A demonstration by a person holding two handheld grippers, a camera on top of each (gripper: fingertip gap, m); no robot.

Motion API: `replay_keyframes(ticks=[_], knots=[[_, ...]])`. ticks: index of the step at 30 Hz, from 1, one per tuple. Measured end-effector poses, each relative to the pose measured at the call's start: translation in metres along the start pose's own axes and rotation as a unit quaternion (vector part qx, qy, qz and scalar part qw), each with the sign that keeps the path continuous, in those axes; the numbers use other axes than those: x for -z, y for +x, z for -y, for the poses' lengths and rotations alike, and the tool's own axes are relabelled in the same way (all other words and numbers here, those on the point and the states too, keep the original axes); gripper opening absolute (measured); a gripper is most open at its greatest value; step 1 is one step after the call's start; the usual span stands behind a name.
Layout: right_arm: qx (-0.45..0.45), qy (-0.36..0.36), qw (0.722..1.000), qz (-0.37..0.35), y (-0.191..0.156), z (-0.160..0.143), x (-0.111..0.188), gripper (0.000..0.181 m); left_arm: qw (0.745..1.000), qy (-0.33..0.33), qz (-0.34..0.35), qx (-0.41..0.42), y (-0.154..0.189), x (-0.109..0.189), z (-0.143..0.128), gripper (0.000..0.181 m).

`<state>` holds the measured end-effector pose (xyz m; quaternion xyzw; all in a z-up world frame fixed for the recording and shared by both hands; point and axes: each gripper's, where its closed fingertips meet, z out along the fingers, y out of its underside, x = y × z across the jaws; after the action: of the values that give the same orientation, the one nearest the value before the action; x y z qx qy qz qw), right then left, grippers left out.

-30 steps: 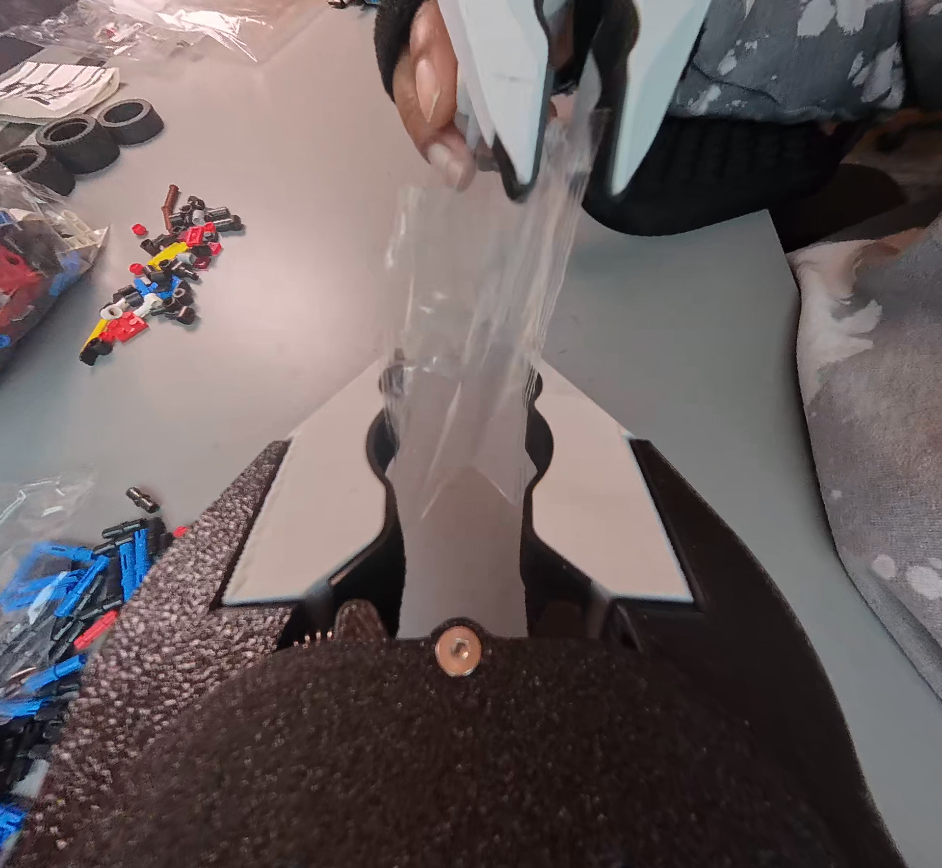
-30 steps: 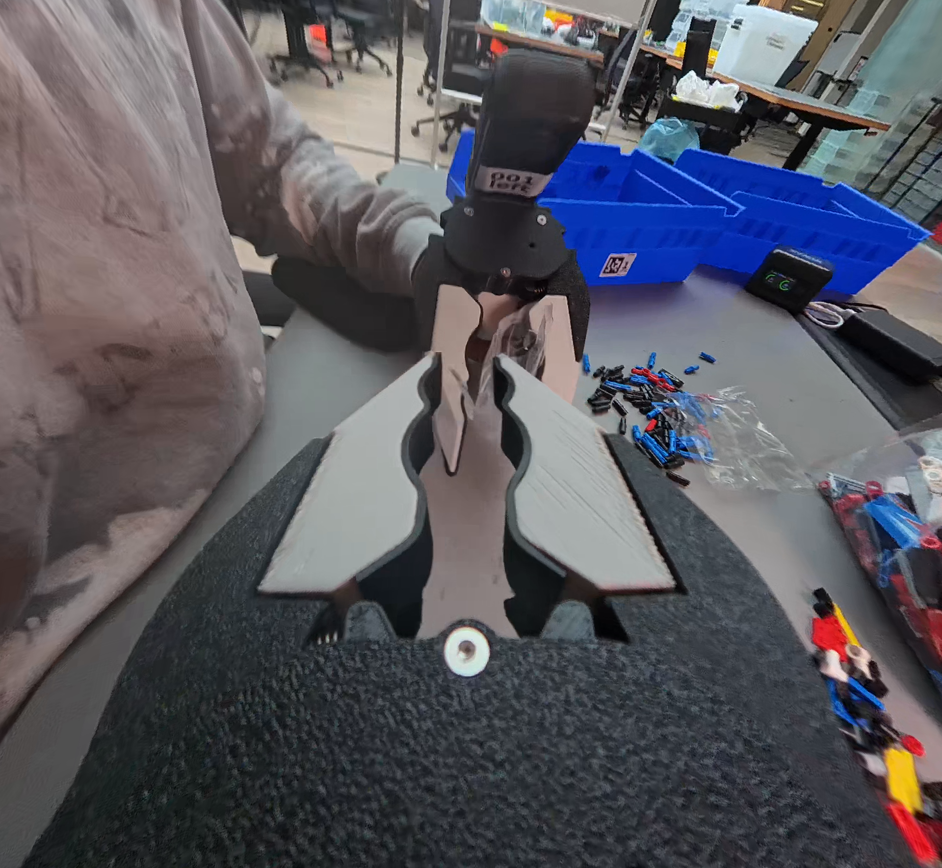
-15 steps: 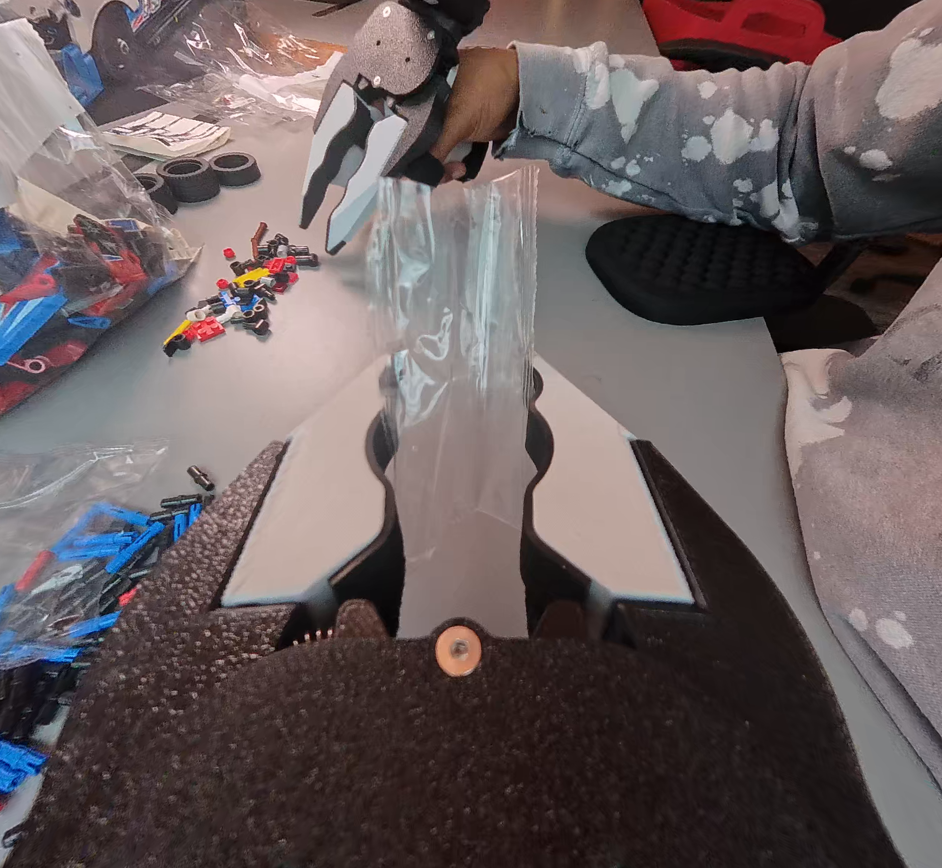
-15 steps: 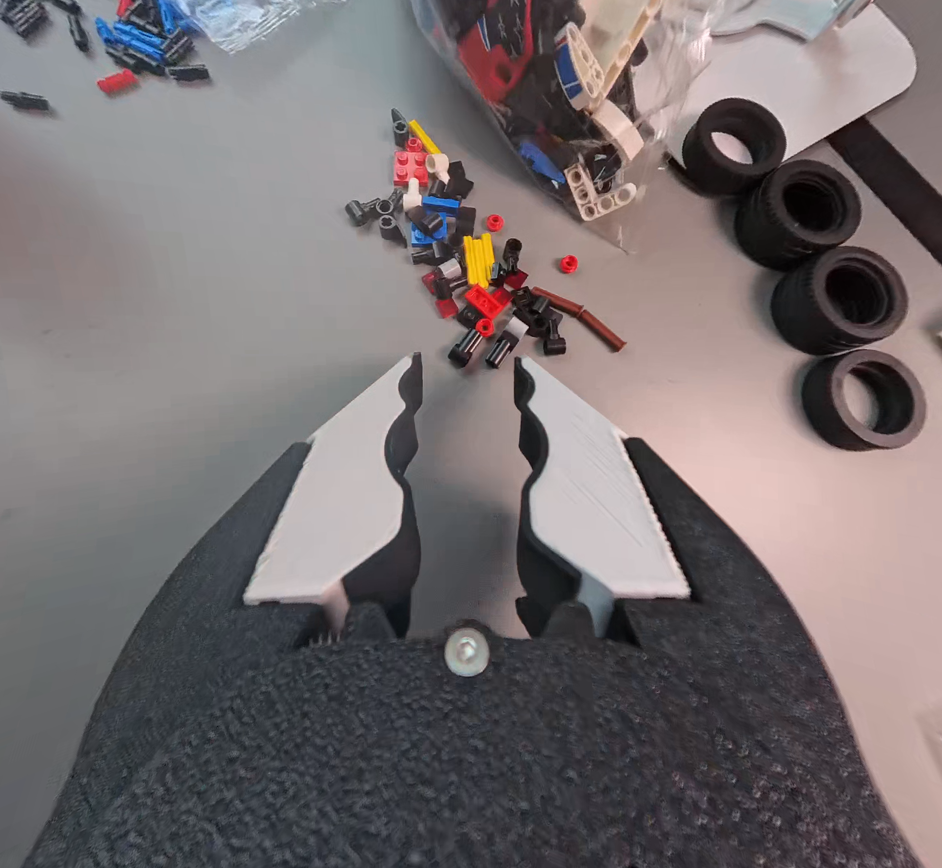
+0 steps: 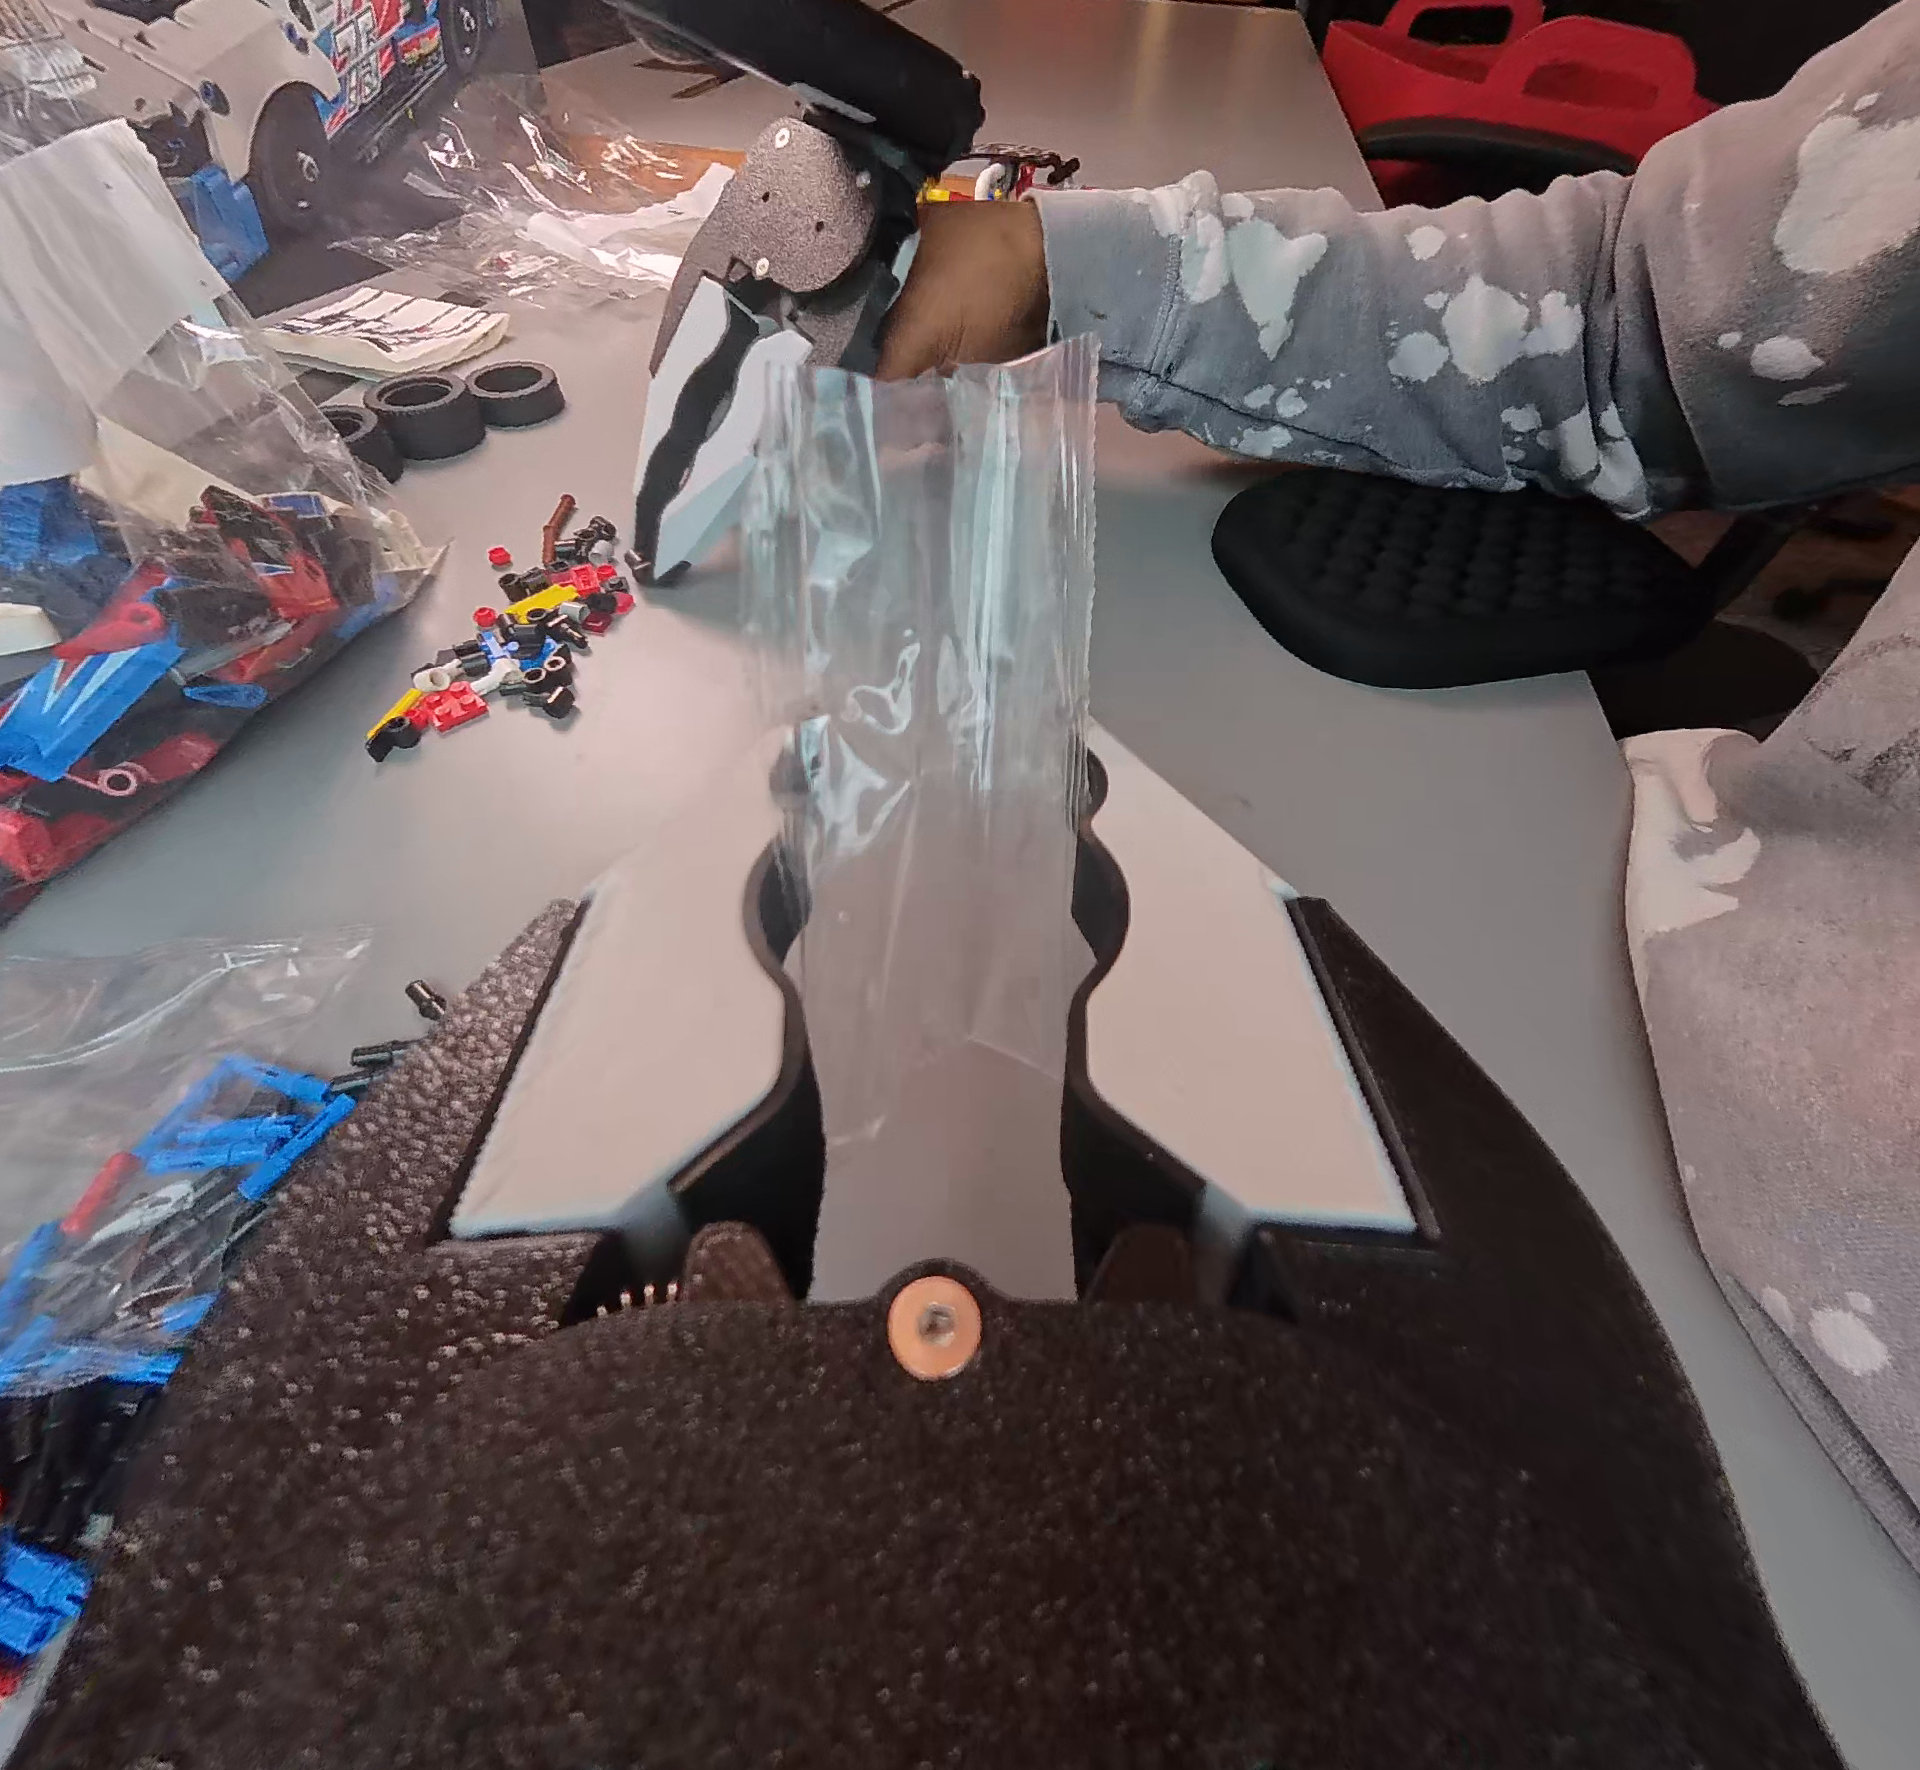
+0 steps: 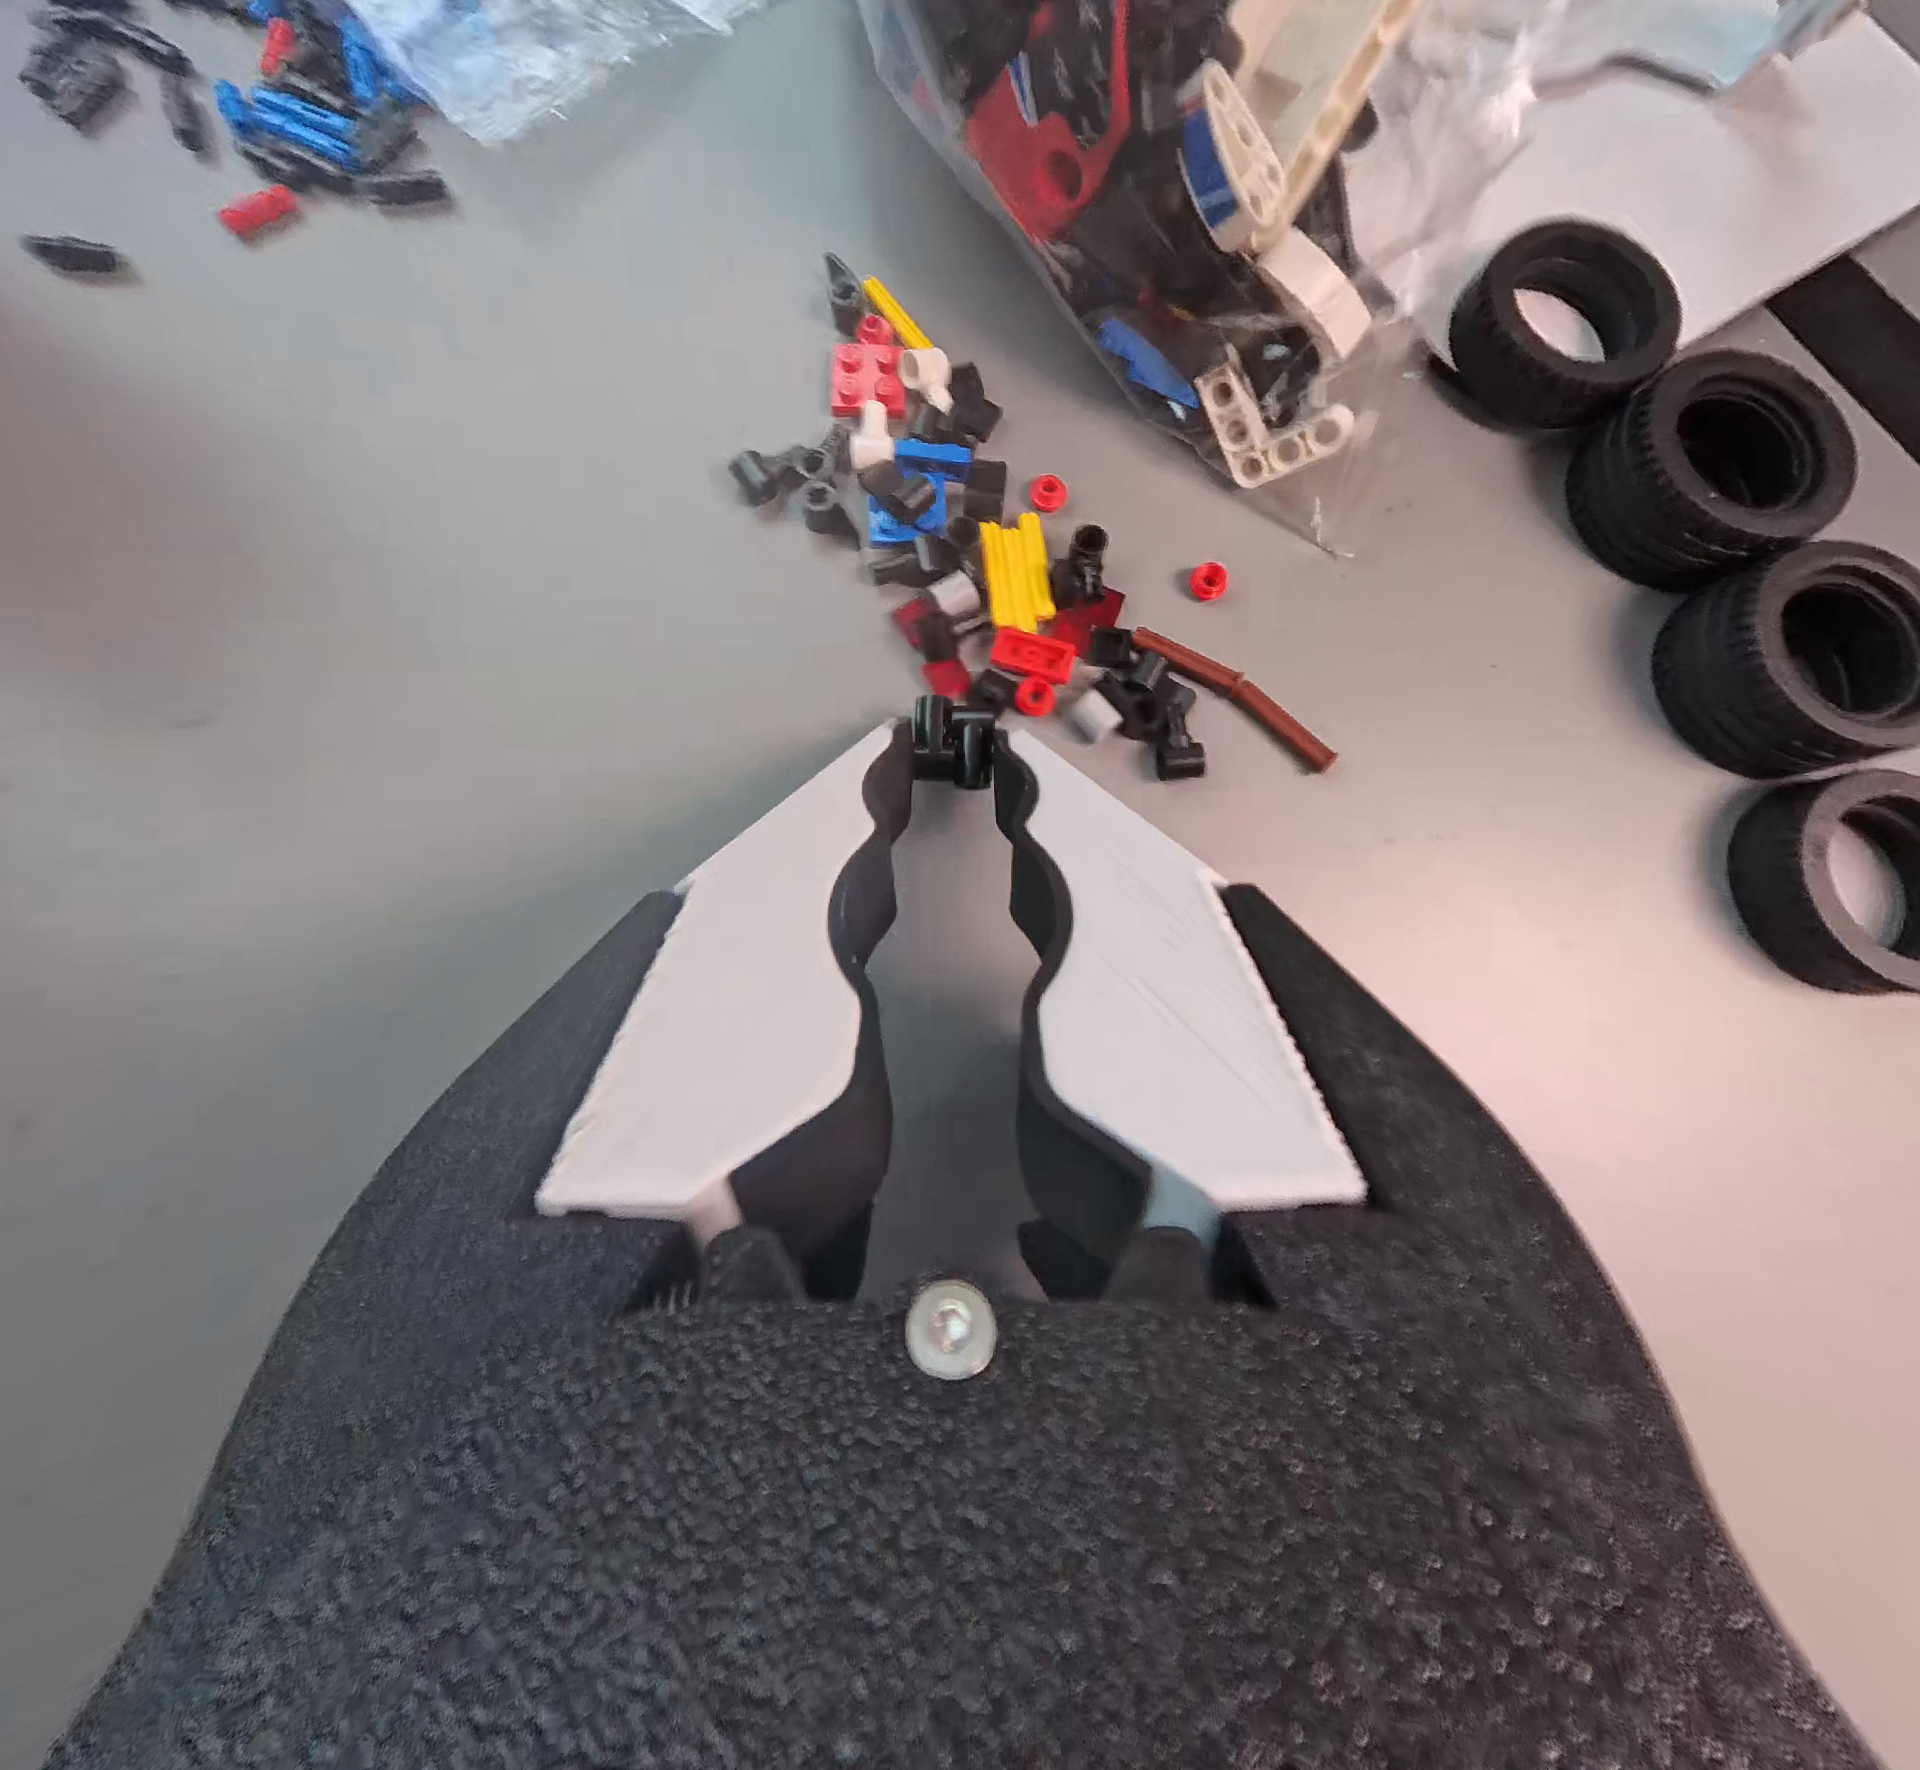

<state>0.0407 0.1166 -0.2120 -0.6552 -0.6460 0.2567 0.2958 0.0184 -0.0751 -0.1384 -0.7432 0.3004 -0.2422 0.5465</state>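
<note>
Honestly, my left hand-held gripper (image 5: 930,785) pinches the clear bag (image 5: 925,640); right hand-held gripper (image 6: 951,749) barely nips a black connector (image 6: 951,752), which might pop loose.

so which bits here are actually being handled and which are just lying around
Being handled:
- left gripper shut on clear bag
- right gripper pinching small black piece

Lying about:
- four black tyres
- big bag of parts
- blue pins

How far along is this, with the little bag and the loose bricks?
Done: nothing shows inside the small clear bag. In hand: the left gripper holds it upright; the right gripper pinches a black connector piece at the edge of the loose bricks. Left: the rest, spread on the table.
</note>
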Motion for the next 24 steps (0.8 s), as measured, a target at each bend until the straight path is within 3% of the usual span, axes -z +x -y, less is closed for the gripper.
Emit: replay_keyframes(ticks=[1,3,6,10,16,24], knots=[[0.007,0.030,0.999,0.025,-0.012,0.011,0.007,0.015,1.000,0.001,0.000,-0.002,0.001,0.000,0.000,0.047],[0.041,0.123,0.986,0.101,-0.051,0.050,0.036,0.015,1.000,0.003,0.001,-0.007,0.001,0.000,0.001,0.047],[0.100,0.242,0.943,0.204,-0.121,0.107,0.091,0.015,1.000,0.011,-0.001,-0.010,0.003,-0.001,0.004,0.046],[0.184,0.232,0.925,0.239,-0.178,0.130,0.105,0.015,1.000,0.008,-0.004,-0.016,0.006,-0.004,0.004,0.047],[0.255,0.176,0.925,0.221,-0.197,0.126,0.084,0.015,1.000,0.015,-0.003,-0.020,0.009,-0.002,0.006,0.046],[0.269,0.186,0.922,0.206,-0.201,0.128,0.089,0.020,1.000,0.025,-0.010,-0.011,0.010,0.000,0.010,0.046]])
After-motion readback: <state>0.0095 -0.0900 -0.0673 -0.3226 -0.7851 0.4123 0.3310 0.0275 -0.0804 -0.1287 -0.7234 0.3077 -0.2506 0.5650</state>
